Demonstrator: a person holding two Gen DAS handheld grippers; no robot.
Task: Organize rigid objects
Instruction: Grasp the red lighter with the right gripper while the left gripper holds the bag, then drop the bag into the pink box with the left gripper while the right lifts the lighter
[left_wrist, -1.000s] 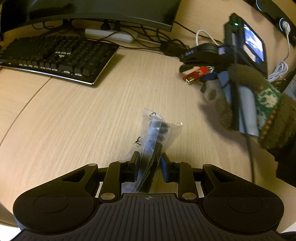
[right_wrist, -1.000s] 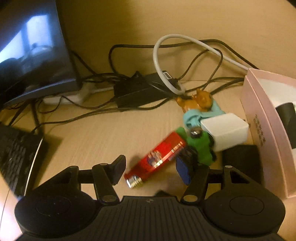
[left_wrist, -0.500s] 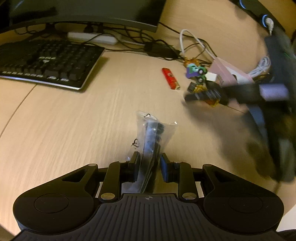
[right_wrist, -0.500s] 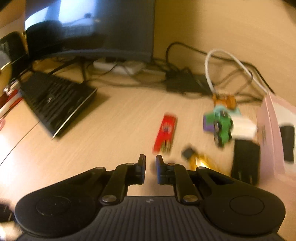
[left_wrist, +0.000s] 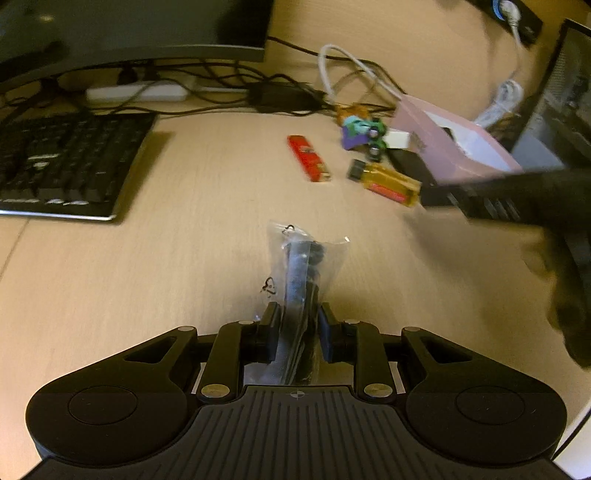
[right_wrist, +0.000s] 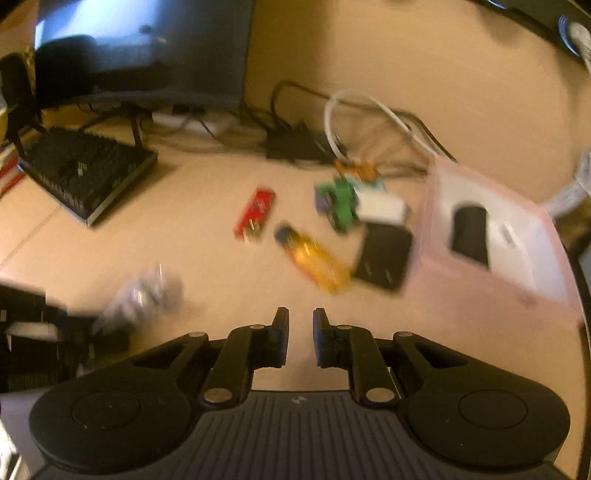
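The right gripper (left_wrist: 524, 199) enters the left wrist view from the right edge as a dark motion-blurred smear, so how its jaws stand cannot be read there. The lower end of the clear plastic bag (left_wrist: 303, 266) is hidden between the left gripper's fingers (left_wrist: 271, 332). The monitor (left_wrist: 129, 33) is cut off by the upper left edge. In the right wrist view the whole scene is blurred: the bag (right_wrist: 144, 299) at lower left is a grey smudge, and the left gripper (right_wrist: 33, 332) is cut by the left edge.
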